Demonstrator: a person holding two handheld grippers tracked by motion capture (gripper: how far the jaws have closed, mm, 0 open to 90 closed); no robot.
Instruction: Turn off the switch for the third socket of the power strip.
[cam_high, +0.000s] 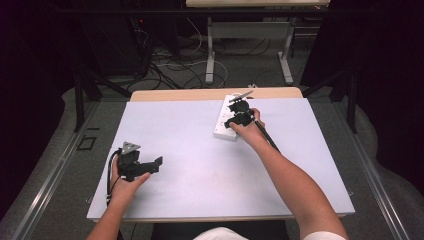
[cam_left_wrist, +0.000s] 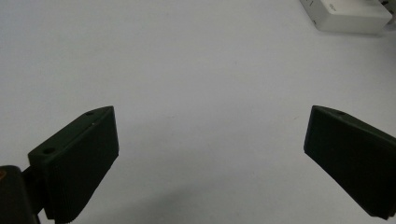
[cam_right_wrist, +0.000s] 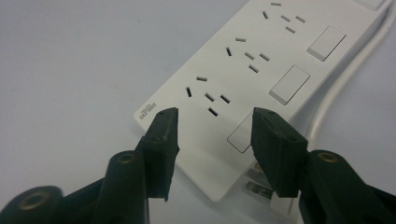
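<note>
Jaws of the right gripper (cam_right_wrist: 212, 116) stand parted over the near end of the white power strip (cam_right_wrist: 261, 70), gripping nothing, while the left gripper (cam_left_wrist: 210, 140) rests wide open over the bare table (cam_high: 190, 165).

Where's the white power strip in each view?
High view: power strip at the table's far side, right of centre, under the right hand-held gripper.
Left gripper view: its corner at top right.
Right gripper view: centre to top right, beyond the open jaws.
Shared landmark: the white tabletop.
</note>
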